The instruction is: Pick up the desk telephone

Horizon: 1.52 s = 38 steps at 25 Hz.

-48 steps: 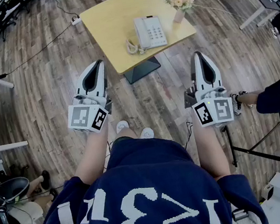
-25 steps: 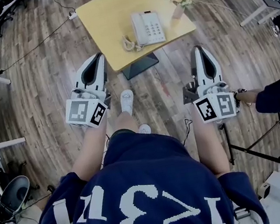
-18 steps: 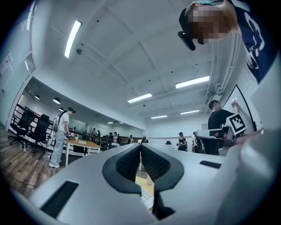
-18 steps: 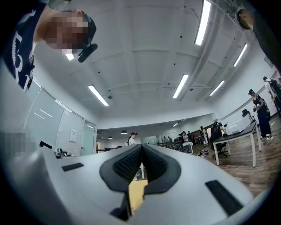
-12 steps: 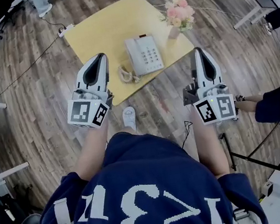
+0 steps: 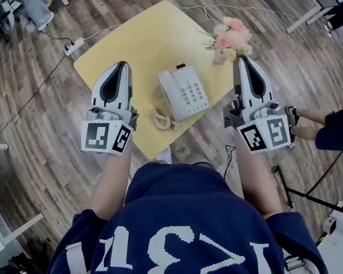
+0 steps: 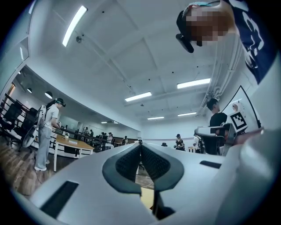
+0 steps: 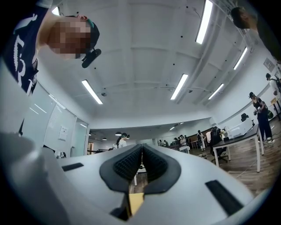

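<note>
The desk telephone (image 6: 183, 92) is light grey with a keypad and lies flat on a small yellow table (image 6: 132, 39). Its coiled cord (image 6: 164, 120) curls by the table's near edge. My left gripper (image 6: 121, 64) hovers over the table's left part, left of the phone, with its jaws shut and empty. My right gripper (image 6: 241, 59) is at the table's right corner, right of the phone, also shut and empty. Both gripper views look out level across the room: the left gripper (image 7: 140, 143) and the right gripper (image 8: 142, 145) show pads pressed together, and neither shows the phone.
A vase of pink flowers (image 6: 230, 37) stands on the table's right corner, just beyond my right gripper. A power strip (image 6: 73, 46) and cables lie on the wood floor. A person's sleeve (image 6: 342, 126) and tripod legs (image 6: 325, 201) are at the right.
I have walked up to the table: in the head view the table and phone slid down toward me, and both shut grippers now flank the phone over the tabletop instead of over the floor.
</note>
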{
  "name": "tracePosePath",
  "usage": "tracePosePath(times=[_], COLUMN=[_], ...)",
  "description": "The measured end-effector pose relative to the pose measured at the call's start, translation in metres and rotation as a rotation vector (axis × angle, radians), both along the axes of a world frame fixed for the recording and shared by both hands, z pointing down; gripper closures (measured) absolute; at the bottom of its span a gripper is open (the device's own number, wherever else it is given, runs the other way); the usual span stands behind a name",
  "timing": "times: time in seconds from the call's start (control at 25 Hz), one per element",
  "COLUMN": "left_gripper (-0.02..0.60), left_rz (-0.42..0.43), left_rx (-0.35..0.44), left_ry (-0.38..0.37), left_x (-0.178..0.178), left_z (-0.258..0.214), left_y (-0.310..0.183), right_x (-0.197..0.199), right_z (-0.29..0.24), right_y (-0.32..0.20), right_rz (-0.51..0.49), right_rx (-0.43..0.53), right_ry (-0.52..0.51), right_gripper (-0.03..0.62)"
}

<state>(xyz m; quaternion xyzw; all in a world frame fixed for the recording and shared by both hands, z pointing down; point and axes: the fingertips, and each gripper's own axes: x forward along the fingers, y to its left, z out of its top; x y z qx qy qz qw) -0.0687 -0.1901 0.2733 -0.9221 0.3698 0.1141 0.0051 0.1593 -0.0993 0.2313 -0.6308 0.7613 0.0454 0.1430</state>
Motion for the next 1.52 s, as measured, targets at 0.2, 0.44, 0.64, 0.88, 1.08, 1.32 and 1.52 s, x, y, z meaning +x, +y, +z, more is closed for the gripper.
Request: tracePosePath(times=[0.2,0.44,0.64,0.88,1.08,1.32,1.52], left_gripper=[0.563,0.563,0.563,0.562,0.561,0.557,0.355], left_rz=[-0.009,-0.047,-0.083,-0.109,-0.104,-0.065,0.025], left_rx=[-0.042,-0.07,-0.084,-0.157,-0.236,-0.398,-0.6], left_ry=[-0.004,-0.004,-0.006,-0.013,-0.021,-0.038,-0.017], left_x=[0.006,0.015,0.018,0.02,0.028,0.045,0.066], left_z=[0.016,0.019,0.02,0.052,0.096,0.167,0.225], left_y=[-0.016,-0.022,-0.024,-0.026,-0.026,-0.026,-0.023], right_x=[0.002,0.009,0.007,-0.005,-0.02,-0.009,0.005], right_z=[0.009,0.011,0.012,0.055,0.121,0.206,0.285], right_y=[-0.022,-0.047,-0.063,-0.073,-0.077,-0.089,-0.095], right_rz=[-0.016,-0.07,-0.13,-0.21,-0.274,-0.3,-0.346], right_rx=[-0.026,-0.061,-0.066,-0.147,-0.265,-0.448,-0.699], right_ry=[0.013,0.035,0.045,0.05,0.03,0.03,-0.064], right_gripper=[0.566,0.566,0.566,0.566,0.566,0.565,0.432])
